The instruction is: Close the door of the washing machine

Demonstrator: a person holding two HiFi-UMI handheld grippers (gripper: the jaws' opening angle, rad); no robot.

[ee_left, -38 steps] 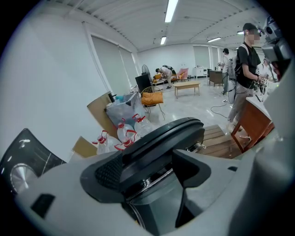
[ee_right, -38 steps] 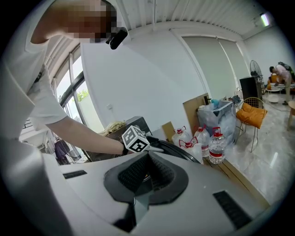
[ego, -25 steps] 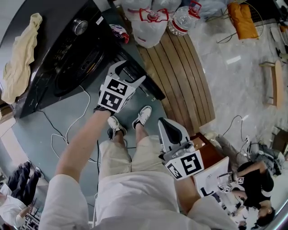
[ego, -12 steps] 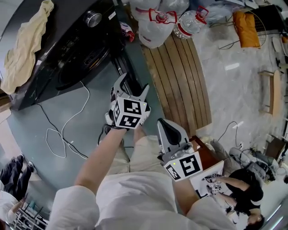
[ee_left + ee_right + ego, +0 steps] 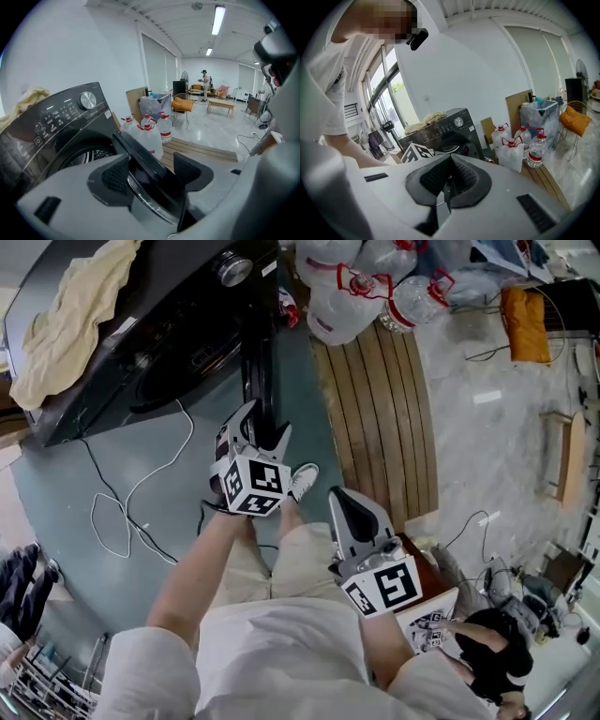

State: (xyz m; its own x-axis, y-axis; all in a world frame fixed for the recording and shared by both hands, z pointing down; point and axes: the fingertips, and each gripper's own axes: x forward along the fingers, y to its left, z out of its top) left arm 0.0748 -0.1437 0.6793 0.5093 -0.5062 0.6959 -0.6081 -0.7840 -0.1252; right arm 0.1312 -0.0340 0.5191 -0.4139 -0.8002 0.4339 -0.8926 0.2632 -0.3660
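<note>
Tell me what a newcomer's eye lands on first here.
The black washing machine at upper left, its door swung open toward the person. The left gripper straddles the door's edge; its jaws have just been closing but stand apart. A yellow cloth lies on the machine's top.

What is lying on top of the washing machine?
A crumpled pale yellow cloth lies on top of the washing machine. The part of the top under the cloth is covered.
</note>
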